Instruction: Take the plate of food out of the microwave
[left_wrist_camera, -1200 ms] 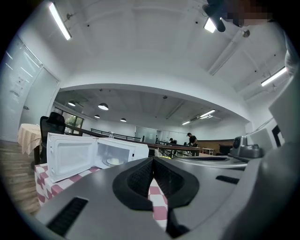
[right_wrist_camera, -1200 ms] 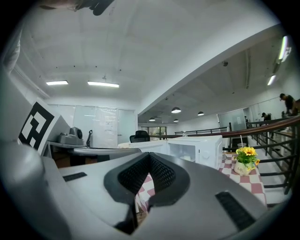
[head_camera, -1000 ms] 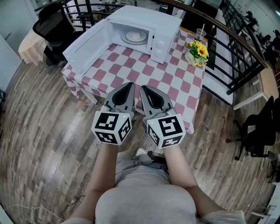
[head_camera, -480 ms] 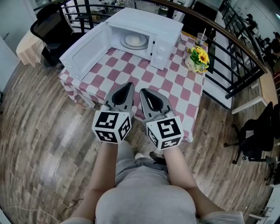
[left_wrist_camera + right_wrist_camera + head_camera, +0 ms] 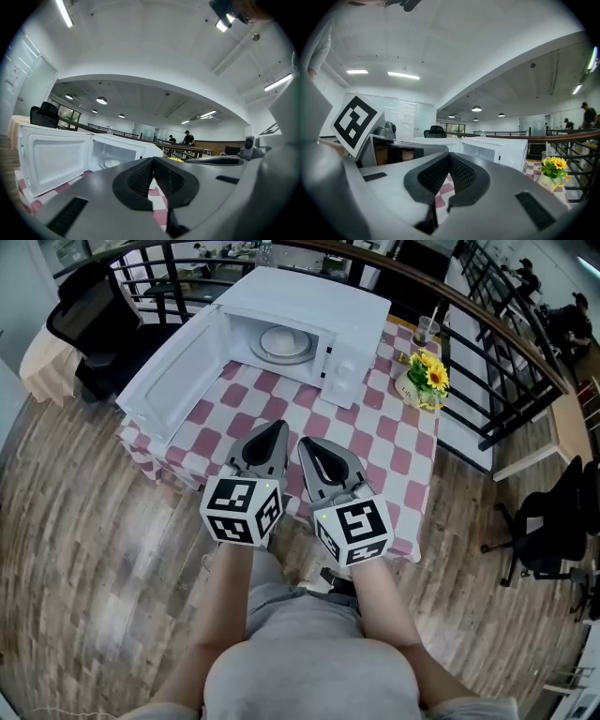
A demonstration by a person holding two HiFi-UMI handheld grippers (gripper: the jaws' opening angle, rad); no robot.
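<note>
Fingers (image 5: 139,178) of left gripper (image 5: 279,426), right gripper (image 5: 304,442) together, empty.

- On table (image 5: 375,432), toward 12 o'clock: microwave (image 5: 319,292), door (image 5: 173,367) swung out toward 9 o'clock.
- Inside microwave: plate of food (image 5: 286,341).
- At 2 o'clock, right of microwave: flower pot (image 5: 422,379); cup (image 5: 427,332) just behind.
- At 6 o'clock, over table's near edge: left gripper (image 5: 278,425) and right gripper (image 5: 306,442), side by side.

We have drawn nearer: left gripper (image 5: 278,425) and right gripper (image 5: 305,442) now lie farther over the checked tablecloth (image 5: 394,442), mid-frame.
</note>
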